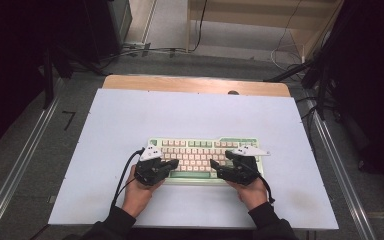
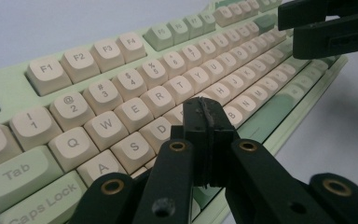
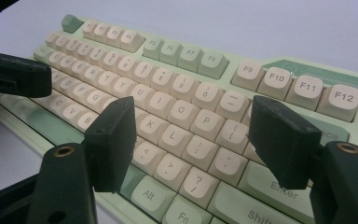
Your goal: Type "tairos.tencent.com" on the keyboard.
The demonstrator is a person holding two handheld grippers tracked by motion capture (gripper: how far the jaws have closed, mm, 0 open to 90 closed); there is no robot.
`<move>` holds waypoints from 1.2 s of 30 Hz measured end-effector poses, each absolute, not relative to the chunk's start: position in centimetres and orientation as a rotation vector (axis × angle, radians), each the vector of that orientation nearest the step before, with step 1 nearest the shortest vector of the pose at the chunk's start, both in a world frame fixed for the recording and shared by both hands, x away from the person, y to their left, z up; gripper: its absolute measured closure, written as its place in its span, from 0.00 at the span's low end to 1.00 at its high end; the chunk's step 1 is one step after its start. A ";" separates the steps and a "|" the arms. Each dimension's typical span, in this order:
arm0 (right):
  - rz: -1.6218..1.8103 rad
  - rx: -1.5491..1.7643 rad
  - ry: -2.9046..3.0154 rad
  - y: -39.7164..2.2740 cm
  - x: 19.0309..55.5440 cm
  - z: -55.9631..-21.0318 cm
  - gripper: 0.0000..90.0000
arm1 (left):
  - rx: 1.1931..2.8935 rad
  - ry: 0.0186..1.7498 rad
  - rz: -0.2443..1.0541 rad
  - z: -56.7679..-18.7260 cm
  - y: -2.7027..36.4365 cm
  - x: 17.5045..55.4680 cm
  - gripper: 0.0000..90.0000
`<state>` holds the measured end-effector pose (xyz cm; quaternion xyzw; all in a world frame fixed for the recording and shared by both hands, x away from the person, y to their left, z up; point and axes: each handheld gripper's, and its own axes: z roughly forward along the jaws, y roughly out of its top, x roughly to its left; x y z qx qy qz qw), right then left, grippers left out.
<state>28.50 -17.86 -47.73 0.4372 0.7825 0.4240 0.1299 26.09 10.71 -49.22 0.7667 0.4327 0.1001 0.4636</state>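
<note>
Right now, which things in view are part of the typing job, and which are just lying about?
In the job:
- keyboard
- left gripper, jaws shut with nothing between them, over the keys
- right gripper, jaws open over the keys

Lying about:
- white table top
- cables on the floor
- wooden shelf
</note>
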 end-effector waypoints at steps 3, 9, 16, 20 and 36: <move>1.232 1.268 2.274 -17.8 28.5 -47.7 0.34 | 1.896 1.066 0.242 -49.4 10.5 26.2 1.00; 1.233 1.269 2.272 -17.8 28.5 -47.7 0.34 | 1.902 1.076 0.242 -49.6 10.4 26.3 1.00; 1.228 1.268 2.273 -17.8 28.5 -47.7 0.34 | 1.921 1.081 0.220 -49.9 10.2 26.4 1.00; 1.232 1.259 2.271 -17.7 28.4 -47.7 0.34 | 1.887 1.069 0.252 -49.4 10.4 26.1 0.90; 1.288 1.206 2.253 -17.3 29.1 -47.6 0.84 | 1.715 1.175 0.319 -48.8 13.5 26.2 0.52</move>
